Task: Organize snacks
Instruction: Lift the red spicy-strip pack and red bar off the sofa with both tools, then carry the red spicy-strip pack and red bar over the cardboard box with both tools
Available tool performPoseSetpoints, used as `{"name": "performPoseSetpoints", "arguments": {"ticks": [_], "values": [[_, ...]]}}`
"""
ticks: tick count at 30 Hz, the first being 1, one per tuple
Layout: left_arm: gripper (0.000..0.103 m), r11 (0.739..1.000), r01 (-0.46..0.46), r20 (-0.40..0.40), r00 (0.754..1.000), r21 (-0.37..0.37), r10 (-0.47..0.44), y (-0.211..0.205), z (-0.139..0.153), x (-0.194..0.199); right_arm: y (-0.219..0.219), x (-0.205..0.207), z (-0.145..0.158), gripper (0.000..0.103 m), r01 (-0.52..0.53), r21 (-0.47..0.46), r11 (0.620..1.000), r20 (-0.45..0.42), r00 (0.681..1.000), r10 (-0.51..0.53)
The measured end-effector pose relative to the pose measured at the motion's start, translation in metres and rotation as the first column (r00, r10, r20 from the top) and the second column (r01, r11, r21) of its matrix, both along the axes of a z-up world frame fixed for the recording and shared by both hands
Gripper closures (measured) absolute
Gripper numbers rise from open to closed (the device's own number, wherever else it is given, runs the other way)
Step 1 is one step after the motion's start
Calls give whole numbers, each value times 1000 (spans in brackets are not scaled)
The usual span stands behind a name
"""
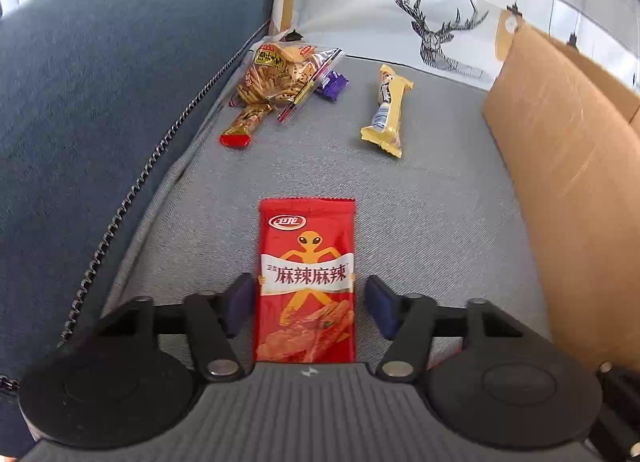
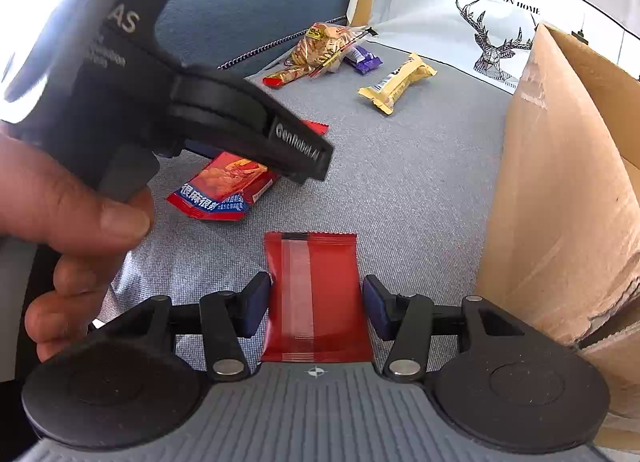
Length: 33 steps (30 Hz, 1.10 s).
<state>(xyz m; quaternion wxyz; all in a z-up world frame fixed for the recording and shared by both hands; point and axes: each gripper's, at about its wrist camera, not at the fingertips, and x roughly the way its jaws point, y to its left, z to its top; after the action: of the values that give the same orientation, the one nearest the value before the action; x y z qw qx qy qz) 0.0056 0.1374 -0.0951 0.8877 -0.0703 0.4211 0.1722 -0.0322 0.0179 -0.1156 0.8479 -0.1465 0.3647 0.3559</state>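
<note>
Left wrist view: the left gripper (image 1: 310,304) points down at a grey sofa seat (image 1: 420,222). A red spicy-strip packet (image 1: 307,282) lies between the blue pads (image 1: 240,302); the left pad touches its edge, the right pad stands just clear, so the gripper is open. Beyond, a yellow wafer bar (image 1: 386,110) lies alone. Further left sits a clear bag of biscuit sticks (image 1: 284,74), a purple candy (image 1: 334,84) beside it, and a red-tipped stick snack (image 1: 244,124) under its near end. Dark blue cushion (image 1: 120,82) at left, cardboard box (image 1: 560,182) at right.

Right wrist view: the right gripper (image 2: 318,304) is clamped on a plain red packet (image 2: 318,298), seam side up, both pads (image 2: 256,302) pressing its edges. At left, a hand (image 2: 68,230) holds the other gripper's black body above a red-and-blue packet (image 2: 224,190) lying on the seat. The yellow wafer bar (image 2: 400,82) and bag of biscuit sticks (image 2: 324,46) lie beyond. The cardboard box (image 2: 560,182) stands just right.
</note>
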Motion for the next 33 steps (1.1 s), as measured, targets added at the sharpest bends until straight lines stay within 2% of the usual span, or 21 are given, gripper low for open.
{"name": "performPoseSetpoints", "arguments": {"ticks": [1, 5, 11, 19, 26, 33], "values": [[49, 1000, 4, 2, 1000, 3, -4, 0, 0, 0, 0, 0, 0, 51, -2, -1, 1000, 2, 1000, 2], [52, 1000, 3, 8, 1000, -3, -3, 1, 1, -3, 0, -3, 1, 55, -14, -5, 1000, 17, 1000, 14], [54, 1000, -8, 31, 999, -25, 8, 3, 5, -7, 1, -7, 4, 56, -17, 4, 1000, 64, 998, 16], [54, 994, 13, 120, 993, -109, 0, 7, 19, -21, -4, -11, 14, 57, -1, 48, 999, 111, 994, -4], [54, 988, 43, 247, 969, -150, -5, 6, 38, -38, -16, -23, 29, 57, 4, 114, 993, 168, 986, -23], [54, 976, 21, 351, 934, -215, 57, 14, 54, -52, -39, -31, 65, 57, 18, 208, 978, 228, 971, -67]]}}
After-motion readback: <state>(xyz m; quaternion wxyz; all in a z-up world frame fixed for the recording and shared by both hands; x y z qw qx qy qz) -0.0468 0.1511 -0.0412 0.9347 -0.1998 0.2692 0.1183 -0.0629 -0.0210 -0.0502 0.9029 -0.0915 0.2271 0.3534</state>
